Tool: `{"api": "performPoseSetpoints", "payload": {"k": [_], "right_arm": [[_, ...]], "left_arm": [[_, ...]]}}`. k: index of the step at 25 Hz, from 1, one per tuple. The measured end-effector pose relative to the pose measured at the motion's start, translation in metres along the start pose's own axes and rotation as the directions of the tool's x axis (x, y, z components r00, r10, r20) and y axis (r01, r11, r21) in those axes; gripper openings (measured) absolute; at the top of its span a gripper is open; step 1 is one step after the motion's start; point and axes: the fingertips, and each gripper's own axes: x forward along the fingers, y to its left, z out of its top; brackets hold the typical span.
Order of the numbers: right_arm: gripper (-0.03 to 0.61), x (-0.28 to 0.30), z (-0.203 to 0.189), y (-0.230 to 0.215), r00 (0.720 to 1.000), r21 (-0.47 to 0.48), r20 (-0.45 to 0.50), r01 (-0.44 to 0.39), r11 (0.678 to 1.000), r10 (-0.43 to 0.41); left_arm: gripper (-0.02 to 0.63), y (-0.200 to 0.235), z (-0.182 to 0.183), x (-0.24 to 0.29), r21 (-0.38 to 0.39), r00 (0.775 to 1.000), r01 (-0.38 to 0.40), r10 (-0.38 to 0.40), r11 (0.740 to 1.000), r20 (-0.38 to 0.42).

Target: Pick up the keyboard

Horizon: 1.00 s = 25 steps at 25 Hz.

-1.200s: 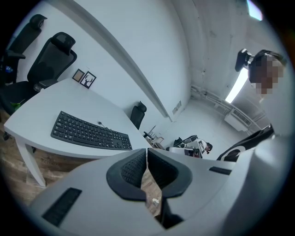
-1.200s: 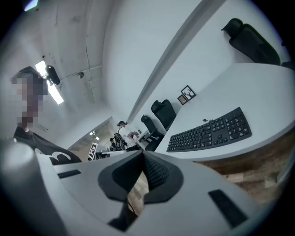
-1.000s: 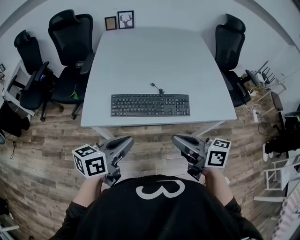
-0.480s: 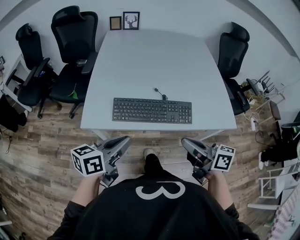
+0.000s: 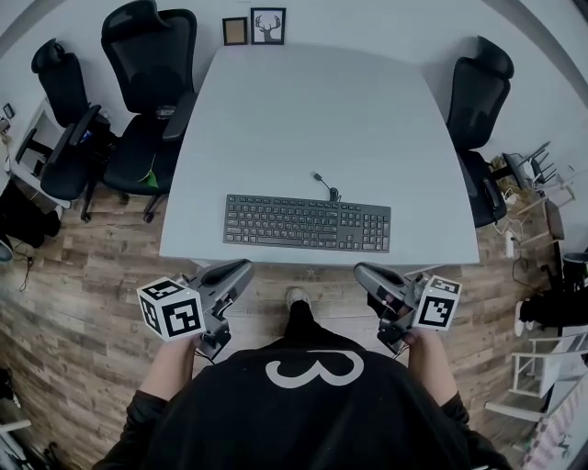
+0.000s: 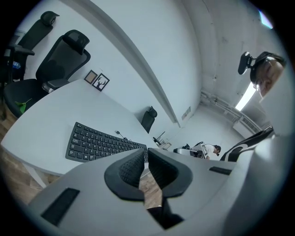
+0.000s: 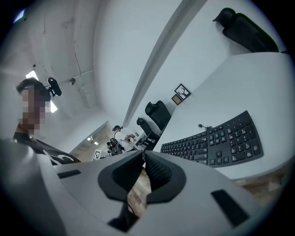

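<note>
At the far left a tall black office chair (image 5: 152, 55) stands on the brown wooden plank floor (image 5: 83, 303), just beside the left edge of the table. A second black office chair (image 5: 60, 92) stands to the left of it.

My left gripper (image 5: 246, 267), grey with a white marker cube, is in my left hand. It hangs over the floor, near the front left corner of the table and apart from it. Its jaws are together with nothing between them.

The wide white rectangular table (image 5: 312, 119) fills the middle. The black flat plastic keyboard (image 5: 308, 223) lies on it close to the front edge, with its long side along that edge. No gripper touches the keyboard. Its thin black cable (image 5: 323, 182) leaves the back side and lies on the table top. At the far edge of the table two small framed pictures (image 5: 267, 25) lean against the wall.

My right gripper (image 5: 360, 271) is in my right hand. It hangs near the front right corner of the table and does not touch it. Its jaws are also pressed together and they hold nothing.

At the right a third black office chair (image 5: 482, 78) stands beside the table.
</note>
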Motion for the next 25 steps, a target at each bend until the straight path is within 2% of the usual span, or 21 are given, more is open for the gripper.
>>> {"api": "performPoseSetpoints", "payload": {"k": [4,8,12,15,21,25], "right_arm": [[0.012,-0.002,0.014,-0.03,0.998,-0.013,-0.009,0.055,0.998,-0.055],[0.014,-0.004,0.03,-0.061,0.995,-0.019,-0.011,0.102,0.995,-0.102],[0.017,-0.01,0.042,-0.091,0.992,0.006,-0.02,0.126,0.992,-0.126],[0.081,-0.016,0.043,-0.113,0.99,0.023,-0.047,0.136,0.99,-0.135],[0.133,-0.027,0.048,-0.154,0.972,0.016,-0.099,0.213,0.977,-0.211],[0.181,-0.038,0.032,-0.189,0.936,-0.008,-0.183,0.304,0.953,-0.3]], "left_arm": [[0.023,0.019,0.009,0.012,-0.006,0.999,-0.031,0.031,1.0,-0.011],[0.029,0.046,0.02,0.02,-0.021,0.995,-0.094,0.093,0.995,-0.021],[0.101,0.071,0.029,0.028,-0.034,0.989,-0.144,0.143,0.989,-0.036],[0.144,0.089,0.028,0.031,-0.034,0.982,-0.185,0.183,0.982,-0.054],[0.213,0.136,0.029,0.036,-0.042,0.956,-0.282,0.278,0.958,-0.09],[0.232,0.162,0.026,0.041,-0.036,0.934,-0.338,0.331,0.94,-0.131]]}}
